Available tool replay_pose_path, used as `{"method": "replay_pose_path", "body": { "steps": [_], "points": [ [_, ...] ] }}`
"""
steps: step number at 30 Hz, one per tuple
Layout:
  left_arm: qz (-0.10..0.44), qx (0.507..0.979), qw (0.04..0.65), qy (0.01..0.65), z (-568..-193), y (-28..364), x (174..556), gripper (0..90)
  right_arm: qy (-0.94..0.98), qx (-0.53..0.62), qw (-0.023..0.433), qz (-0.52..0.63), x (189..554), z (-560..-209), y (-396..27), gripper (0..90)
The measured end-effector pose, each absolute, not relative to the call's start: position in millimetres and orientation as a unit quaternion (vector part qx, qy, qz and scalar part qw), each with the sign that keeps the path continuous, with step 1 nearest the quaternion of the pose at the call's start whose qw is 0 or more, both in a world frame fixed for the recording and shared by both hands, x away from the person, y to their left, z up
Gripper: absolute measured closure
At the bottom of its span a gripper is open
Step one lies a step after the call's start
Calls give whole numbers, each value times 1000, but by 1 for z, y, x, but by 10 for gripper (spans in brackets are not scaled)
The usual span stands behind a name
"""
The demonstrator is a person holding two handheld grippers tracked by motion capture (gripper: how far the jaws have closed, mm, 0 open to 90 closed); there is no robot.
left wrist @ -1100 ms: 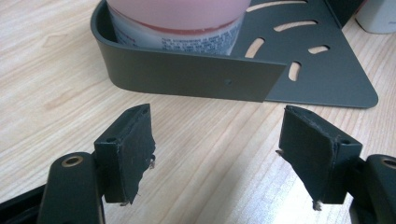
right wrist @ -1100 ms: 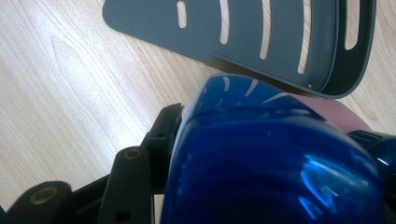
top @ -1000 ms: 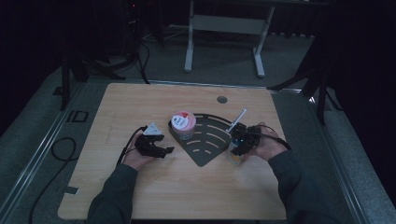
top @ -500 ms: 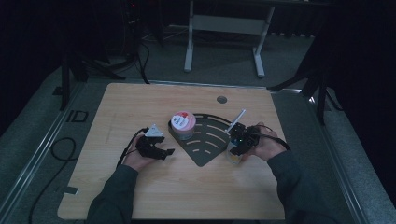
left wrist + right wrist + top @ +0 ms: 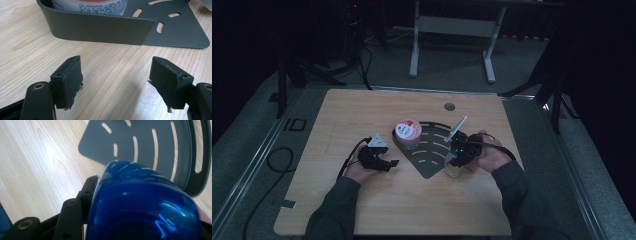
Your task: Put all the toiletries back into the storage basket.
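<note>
A dark slotted fan-shaped tray (image 5: 432,150) lies mid-table, and a white tub with a pink lid (image 5: 407,131) stands in its left corner. My right gripper (image 5: 455,159) is shut on a small bottle (image 5: 453,170) at the tray's right edge. In the right gripper view the bottle's shiny blue cap (image 5: 145,202) hides the right jaw, while the left finger (image 5: 86,192) presses its side above the tray (image 5: 150,142). My left gripper (image 5: 388,162) rests open on the wood, left of the tray. Its jaws (image 5: 116,72) hold nothing and face the tray wall (image 5: 100,27) and the tub (image 5: 100,5).
A round grommet hole (image 5: 449,106) sits near the table's far edge. Cables (image 5: 272,160) trail off the left side onto the floor. Bare wood (image 5: 422,205) spreads between the person's forearms toward the near edge.
My right gripper and its bottle have shifted slightly left, toward the tray's near tip. The left gripper has barely moved.
</note>
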State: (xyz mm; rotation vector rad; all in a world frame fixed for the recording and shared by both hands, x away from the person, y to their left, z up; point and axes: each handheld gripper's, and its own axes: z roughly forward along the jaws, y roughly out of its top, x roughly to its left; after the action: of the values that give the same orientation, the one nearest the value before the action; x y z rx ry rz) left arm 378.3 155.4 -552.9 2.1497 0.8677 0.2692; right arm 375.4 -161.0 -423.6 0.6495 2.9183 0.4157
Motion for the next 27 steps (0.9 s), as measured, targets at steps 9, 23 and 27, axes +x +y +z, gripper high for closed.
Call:
{"method": "replay_pose_path", "body": {
  "steps": [9,23,27],
  "points": [
    [105,845,396,343,-553,156,378,256,966,203,54,152,379,-420,-139,545],
    [104,847,393,342,-554,158,377,256,961,214,59,168,395,-410,-122,545],
    [105,848,391,342,-555,158,376,256,959,220,59,169,400,-412,-119,545]
  ]
}}
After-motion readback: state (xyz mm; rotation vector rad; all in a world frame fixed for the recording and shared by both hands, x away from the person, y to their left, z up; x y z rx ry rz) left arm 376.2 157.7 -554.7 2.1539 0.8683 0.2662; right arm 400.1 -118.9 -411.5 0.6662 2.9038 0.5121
